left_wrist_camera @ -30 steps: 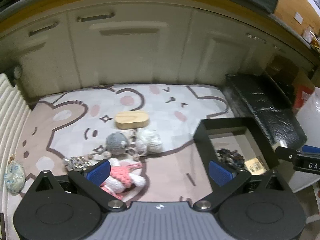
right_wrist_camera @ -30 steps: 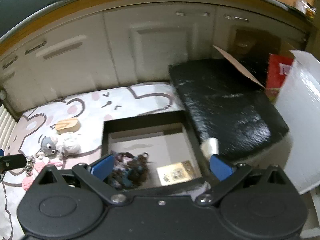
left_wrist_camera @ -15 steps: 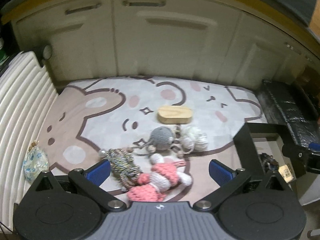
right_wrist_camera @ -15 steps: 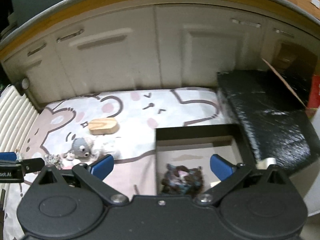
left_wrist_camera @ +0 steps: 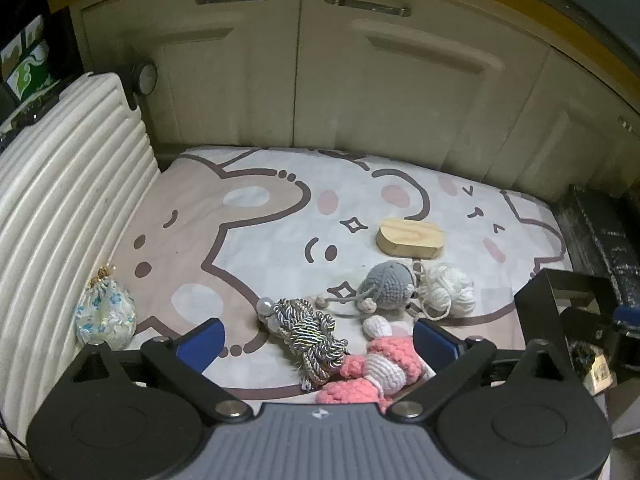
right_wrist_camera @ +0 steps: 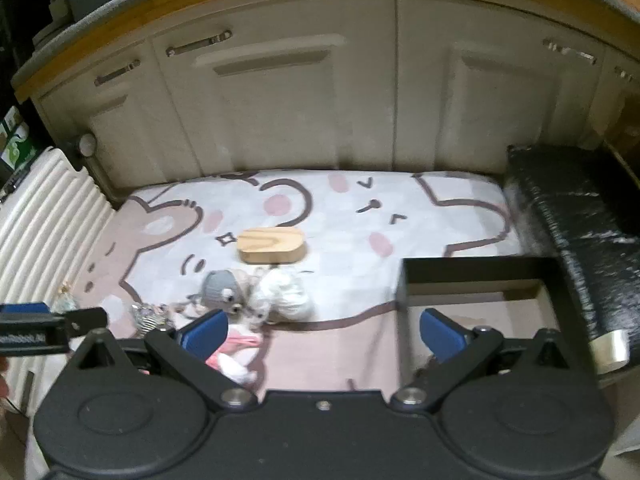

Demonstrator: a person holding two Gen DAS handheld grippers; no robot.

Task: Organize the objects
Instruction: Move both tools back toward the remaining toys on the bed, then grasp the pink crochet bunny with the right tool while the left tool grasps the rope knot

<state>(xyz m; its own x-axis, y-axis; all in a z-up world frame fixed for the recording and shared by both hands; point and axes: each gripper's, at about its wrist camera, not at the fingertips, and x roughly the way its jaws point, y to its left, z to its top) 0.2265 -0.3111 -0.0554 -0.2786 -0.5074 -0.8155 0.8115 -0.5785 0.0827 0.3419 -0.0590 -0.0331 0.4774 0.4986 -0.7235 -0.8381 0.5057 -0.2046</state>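
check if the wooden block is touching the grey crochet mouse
Apart. In the left wrist view a strip of bare mat shows between the wooden block and the grey crochet mouse.

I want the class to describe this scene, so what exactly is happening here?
A person is tidying small items off a cartoon bear mat into a black box. Both the left hand-held gripper and the right hand-held gripper are open and hold nothing. The left one hovers over a silver knotted cord charm and a pink crochet doll. A grey crochet mouse, white yarn ball, wooden block and floral pouch lie on the mat.
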